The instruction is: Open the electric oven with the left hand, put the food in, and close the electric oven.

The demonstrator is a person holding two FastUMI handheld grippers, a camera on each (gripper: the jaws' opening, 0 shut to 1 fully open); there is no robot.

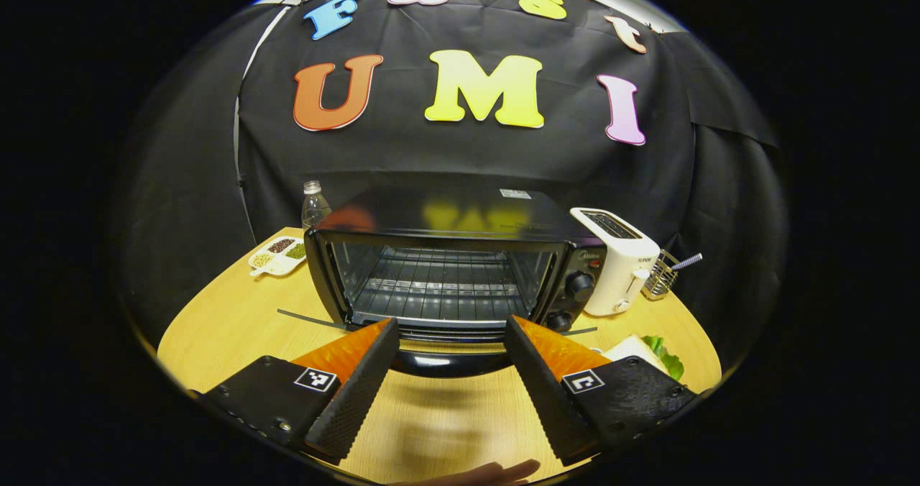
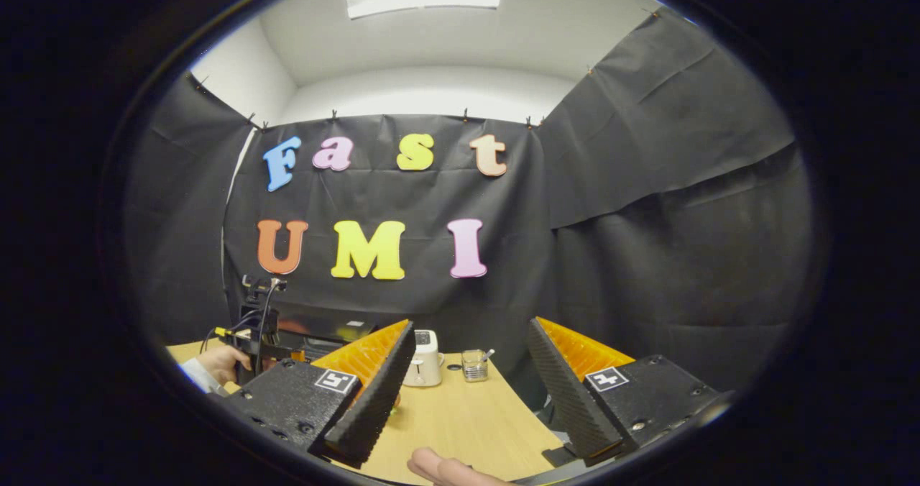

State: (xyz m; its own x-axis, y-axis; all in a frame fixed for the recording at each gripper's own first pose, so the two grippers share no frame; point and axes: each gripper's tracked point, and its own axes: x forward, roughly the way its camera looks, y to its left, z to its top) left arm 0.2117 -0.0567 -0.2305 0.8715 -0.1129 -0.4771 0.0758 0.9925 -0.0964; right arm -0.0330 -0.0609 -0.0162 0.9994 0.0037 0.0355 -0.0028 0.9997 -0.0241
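Note:
The black electric oven (image 1: 445, 256) stands open in the left gripper view, its wire rack bare and its door folded down flat toward me. The door's dark handle (image 1: 445, 362) lies between and just beyond the fingers of my left gripper (image 1: 451, 321), which is open and holds nothing. The food, a sandwich with lettuce (image 1: 650, 349), rests on the table at the right, partly behind my right-hand finger. In the right gripper view my right gripper (image 2: 471, 323) is open above the table; far left, a hand holds the left gripper (image 2: 251, 335) by the oven (image 2: 323, 328).
A white toaster (image 1: 618, 256) and a small wire holder (image 1: 665, 274) stand right of the oven. A plastic bottle (image 1: 314, 205) and a divided dish of grains (image 1: 279, 254) sit to its left. The round wooden table (image 1: 237, 328) ends close in front; black cloth walls surround it.

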